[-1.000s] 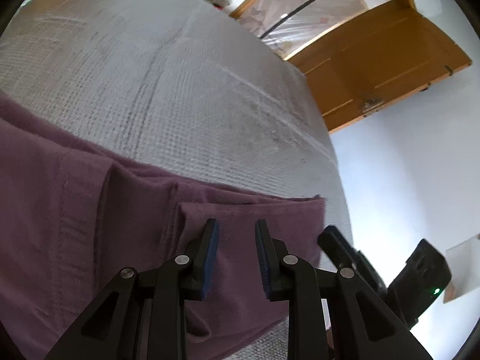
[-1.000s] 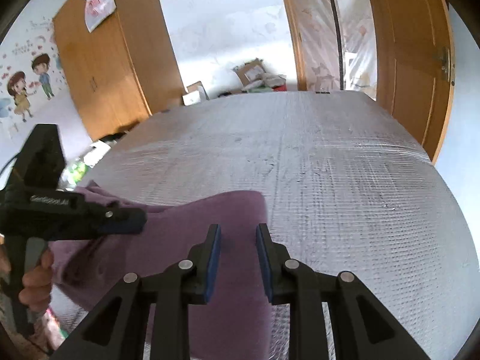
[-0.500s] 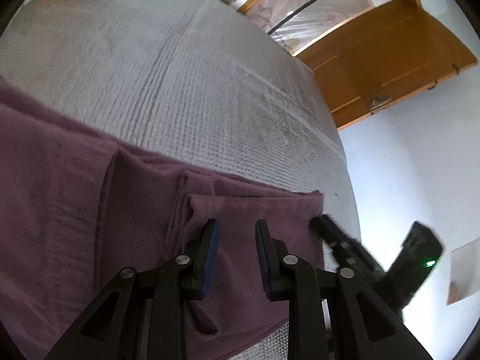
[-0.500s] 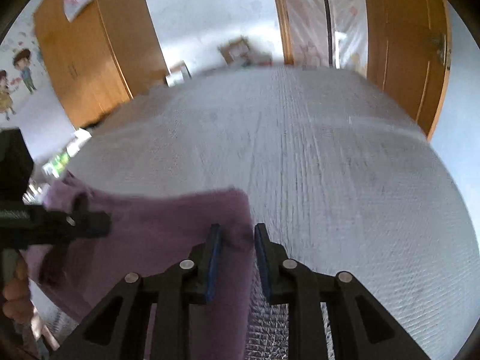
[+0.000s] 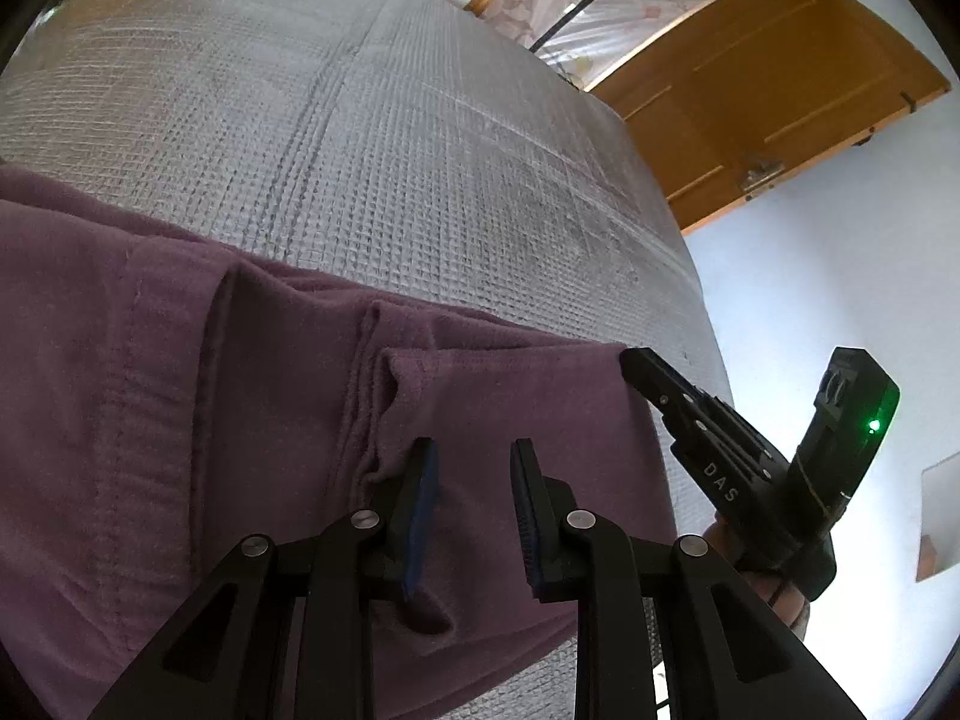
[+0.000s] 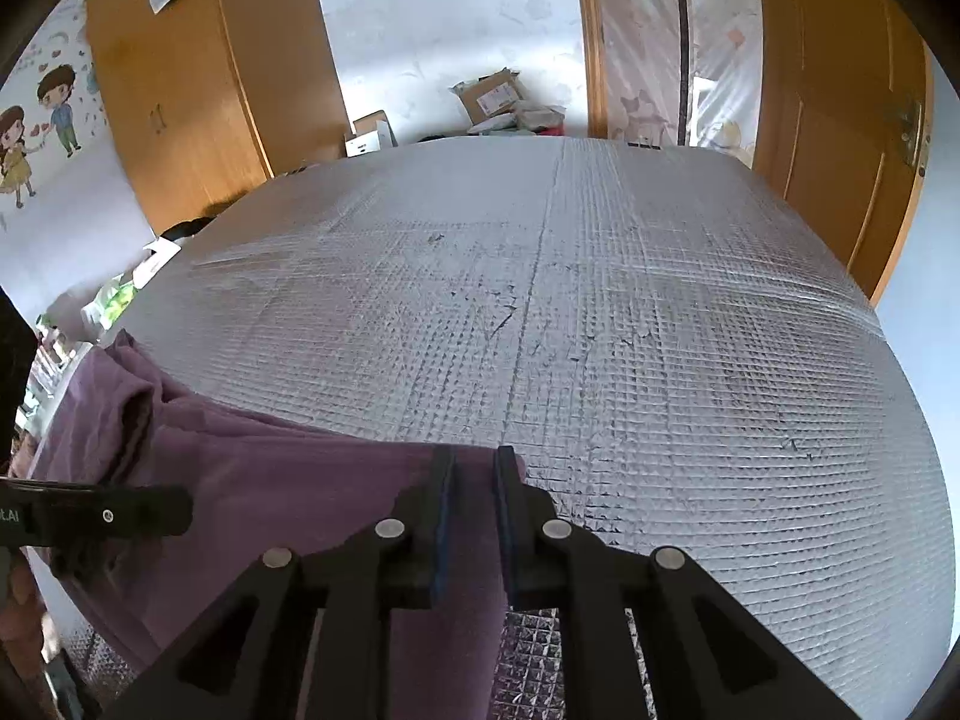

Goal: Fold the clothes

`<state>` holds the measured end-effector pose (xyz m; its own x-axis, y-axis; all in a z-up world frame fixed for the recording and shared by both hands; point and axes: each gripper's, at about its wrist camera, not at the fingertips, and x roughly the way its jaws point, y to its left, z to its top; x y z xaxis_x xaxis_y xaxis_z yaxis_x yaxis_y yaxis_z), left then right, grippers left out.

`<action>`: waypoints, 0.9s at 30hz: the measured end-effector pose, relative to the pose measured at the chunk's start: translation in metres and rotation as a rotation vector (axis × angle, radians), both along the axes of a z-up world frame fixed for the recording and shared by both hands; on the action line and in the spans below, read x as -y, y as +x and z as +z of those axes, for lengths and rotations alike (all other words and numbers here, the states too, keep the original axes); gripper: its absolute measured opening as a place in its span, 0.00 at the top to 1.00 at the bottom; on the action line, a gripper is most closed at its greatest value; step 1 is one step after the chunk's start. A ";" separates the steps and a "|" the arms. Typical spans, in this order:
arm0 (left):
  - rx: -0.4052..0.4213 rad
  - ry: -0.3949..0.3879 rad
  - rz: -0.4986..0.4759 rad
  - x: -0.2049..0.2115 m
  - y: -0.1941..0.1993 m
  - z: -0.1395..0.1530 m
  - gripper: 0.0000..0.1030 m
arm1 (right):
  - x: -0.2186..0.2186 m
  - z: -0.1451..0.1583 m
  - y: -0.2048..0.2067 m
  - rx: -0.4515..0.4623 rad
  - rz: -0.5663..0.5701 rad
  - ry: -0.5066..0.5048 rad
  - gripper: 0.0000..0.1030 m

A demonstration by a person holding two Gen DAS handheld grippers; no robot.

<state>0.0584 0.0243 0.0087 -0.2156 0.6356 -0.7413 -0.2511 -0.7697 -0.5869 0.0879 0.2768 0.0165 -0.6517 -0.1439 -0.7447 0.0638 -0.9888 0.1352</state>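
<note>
A purple garment lies partly folded along the near edge of a silver quilted mat. My left gripper hovers low over its right part, jaws open, with a raised fold just beside the left finger. In the right wrist view my right gripper sits at the garment's far right corner. Its jaws are closing with the cloth edge between the pads, and a narrow gap still shows. The right gripper touches that corner in the left wrist view. The left gripper reaches in from the left.
The mat stretches bare beyond the garment. A wooden door stands to the right and a wardrobe at the back left. Cardboard boxes sit beyond the far edge. A hand holds the left tool.
My right gripper moved forward and down to the garment's corner and its jaws narrowed around the cloth edge. The left gripper stayed nearly still, jaws unchanged.
</note>
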 end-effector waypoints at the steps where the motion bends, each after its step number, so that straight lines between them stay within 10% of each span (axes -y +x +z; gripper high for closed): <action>1: 0.002 -0.003 0.000 -0.001 0.000 0.000 0.75 | -0.004 0.000 -0.002 0.005 0.001 -0.018 0.88; 27: -0.019 -0.110 -0.077 0.012 0.051 0.008 0.75 | 0.004 0.029 0.035 -0.058 0.021 -0.050 0.85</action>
<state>0.1099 0.0127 0.0168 -0.1840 0.5656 -0.8039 -0.3224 -0.8073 -0.4942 0.1232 0.2731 0.0451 -0.6901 -0.1939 -0.6972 0.0932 -0.9792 0.1801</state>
